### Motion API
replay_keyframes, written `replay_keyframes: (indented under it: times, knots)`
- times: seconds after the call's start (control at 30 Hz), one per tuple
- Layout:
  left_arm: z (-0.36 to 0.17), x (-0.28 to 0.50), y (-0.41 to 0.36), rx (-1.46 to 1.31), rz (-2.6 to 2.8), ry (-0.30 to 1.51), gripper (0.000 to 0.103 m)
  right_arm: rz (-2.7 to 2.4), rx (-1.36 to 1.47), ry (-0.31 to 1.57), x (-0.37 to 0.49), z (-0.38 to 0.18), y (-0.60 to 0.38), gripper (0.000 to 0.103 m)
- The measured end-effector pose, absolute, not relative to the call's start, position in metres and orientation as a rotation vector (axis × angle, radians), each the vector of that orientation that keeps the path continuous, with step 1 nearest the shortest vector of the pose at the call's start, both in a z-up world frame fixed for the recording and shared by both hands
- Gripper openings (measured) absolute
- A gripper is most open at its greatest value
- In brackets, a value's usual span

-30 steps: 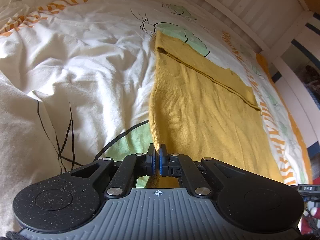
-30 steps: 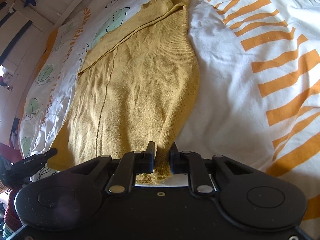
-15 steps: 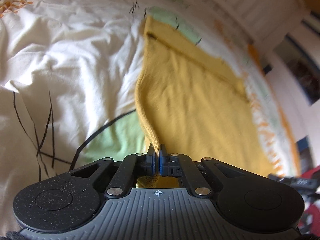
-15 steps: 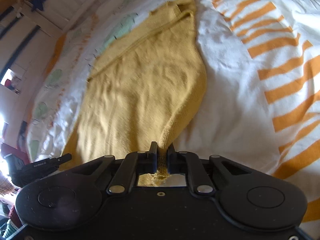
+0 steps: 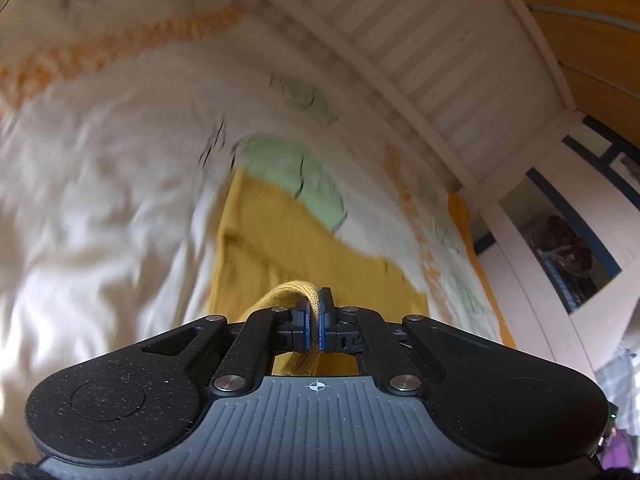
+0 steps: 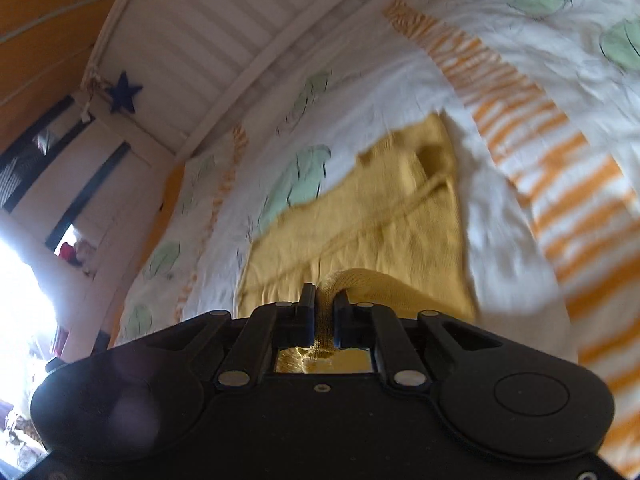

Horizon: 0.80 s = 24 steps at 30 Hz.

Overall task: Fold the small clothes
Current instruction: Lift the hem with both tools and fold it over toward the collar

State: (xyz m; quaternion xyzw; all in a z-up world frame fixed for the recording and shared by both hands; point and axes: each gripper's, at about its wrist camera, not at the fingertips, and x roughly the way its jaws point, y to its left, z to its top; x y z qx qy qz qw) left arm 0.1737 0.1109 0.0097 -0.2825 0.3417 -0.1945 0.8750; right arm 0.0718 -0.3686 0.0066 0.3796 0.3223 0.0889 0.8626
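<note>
The yellow knitted garment (image 5: pixel 280 248) lies on the bed's duvet (image 5: pixel 100 200), its far end, with a folded edge and an opening (image 6: pixel 434 156), flat on the cover near the white slatted bed frame (image 5: pixel 400 40). Its near end is raised off the duvet, pinched at two corners. The left gripper (image 5: pixel 315 322) has its fingers closed on one corner, the knit bunched into a ridge that curls over the blue pads (image 5: pixel 306 320). The right gripper (image 6: pixel 323 318) has its fingers clamped on the other corner, a thick roll of cloth between them. Beyond the garment the duvet shows green leaf prints (image 6: pixel 296 176) and orange stripes (image 6: pixel 560 184); both views are blurred. A dark blue star (image 6: pixel 125 92) hangs at the frame's corner post.
</note>
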Motion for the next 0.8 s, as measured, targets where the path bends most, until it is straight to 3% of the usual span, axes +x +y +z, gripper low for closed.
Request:
replay_keyframes:
  times: [0.4, 0.63, 0.8]
  knots:
    - [-0.001, 0.297, 0.079, -0.595, -0.337, 0.663, 0.003, 0.083, 0.805, 0.616, 0.198, -0.017, -0.407, 0.015]
    - [-0.028, 0.349, 0.065, -0.564, -0.255, 0.712, 0.003, 0.011, 0.803, 0.684, 0.263, -0.050, -0.414, 0.015]
    - [-0.047, 0.369, 0.060, -0.535, -0.224, 0.731, 0.007, -0.050, 0.782, 0.710, 0.279, -0.069, -0.414, 0.024]
